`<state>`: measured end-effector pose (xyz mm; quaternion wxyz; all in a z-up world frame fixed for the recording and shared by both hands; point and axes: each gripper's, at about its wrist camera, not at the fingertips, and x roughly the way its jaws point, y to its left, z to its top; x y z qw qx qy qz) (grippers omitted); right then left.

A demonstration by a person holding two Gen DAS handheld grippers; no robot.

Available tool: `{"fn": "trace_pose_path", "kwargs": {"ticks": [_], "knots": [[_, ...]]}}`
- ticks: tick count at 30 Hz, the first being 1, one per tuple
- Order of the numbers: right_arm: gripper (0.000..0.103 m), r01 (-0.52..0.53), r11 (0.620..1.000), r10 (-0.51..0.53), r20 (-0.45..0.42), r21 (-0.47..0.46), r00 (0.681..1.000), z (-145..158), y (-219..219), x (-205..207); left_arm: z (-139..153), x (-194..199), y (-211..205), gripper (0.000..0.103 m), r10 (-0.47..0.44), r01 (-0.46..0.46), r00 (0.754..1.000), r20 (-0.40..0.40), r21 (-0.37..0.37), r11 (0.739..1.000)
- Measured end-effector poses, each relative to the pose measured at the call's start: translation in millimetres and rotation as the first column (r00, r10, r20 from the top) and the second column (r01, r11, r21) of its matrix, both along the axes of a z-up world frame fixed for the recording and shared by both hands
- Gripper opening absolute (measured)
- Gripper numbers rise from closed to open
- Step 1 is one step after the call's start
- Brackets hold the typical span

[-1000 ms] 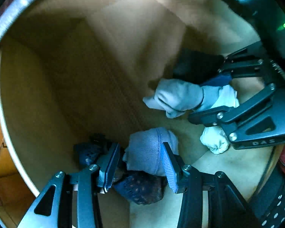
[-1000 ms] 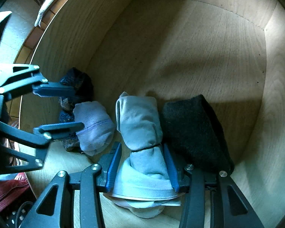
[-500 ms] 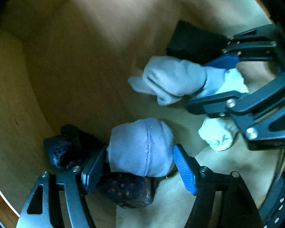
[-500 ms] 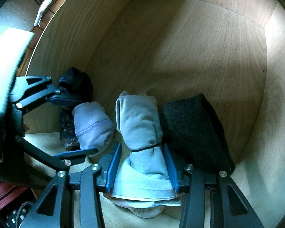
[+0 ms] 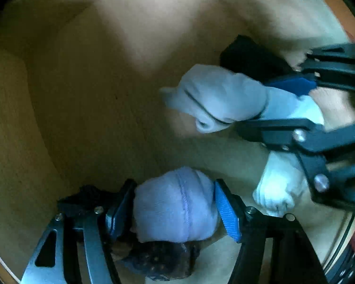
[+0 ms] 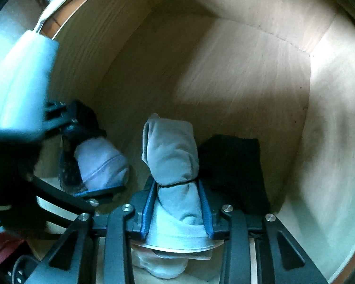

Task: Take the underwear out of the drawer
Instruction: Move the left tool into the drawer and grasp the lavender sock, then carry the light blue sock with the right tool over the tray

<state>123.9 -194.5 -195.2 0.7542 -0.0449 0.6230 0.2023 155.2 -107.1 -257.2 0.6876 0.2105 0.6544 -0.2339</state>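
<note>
The right gripper (image 6: 177,209) is clenched on the lower half of a pale grey-blue rolled bundle of underwear (image 6: 171,151), its blue pads pressing both sides just below a thin dark band around the roll. The bundle's upper half stands free above the fingers, and a whiter folded layer (image 6: 175,239) bulges out beneath them. Just beside it, on the right of that view, lies a black folded cloth (image 6: 234,170).

The left gripper (image 5: 175,203) points down with its jaws spread wide and just now easing inward a little, straddling a lavender rolled bundle with a stitched seam (image 5: 175,203); whether the pads touch it I cannot tell. Under and behind that bundle sits a dark navy dotted bundle (image 5: 163,262).

All of this rests on the floor of a light wooden drawer (image 6: 236,75), near one corner.
</note>
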Motion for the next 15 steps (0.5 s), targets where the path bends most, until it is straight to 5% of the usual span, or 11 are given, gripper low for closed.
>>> {"fn": "trace_pose_path", "kwargs": {"ticks": [9,15], "knots": [[0.033,-0.038,0.999,0.036,-0.058,-0.024,0.998,-18,11,4,-2,8,2,0.067,0.053,-0.054,0.998,-0.020,-0.033,0.998],[0.032,0.011,1.000,-0.011,-0.019,-0.016,1.000,-10,7,1,2,15,26,0.067,0.047,-0.048,0.999,-0.016,-0.026,0.999]]}}
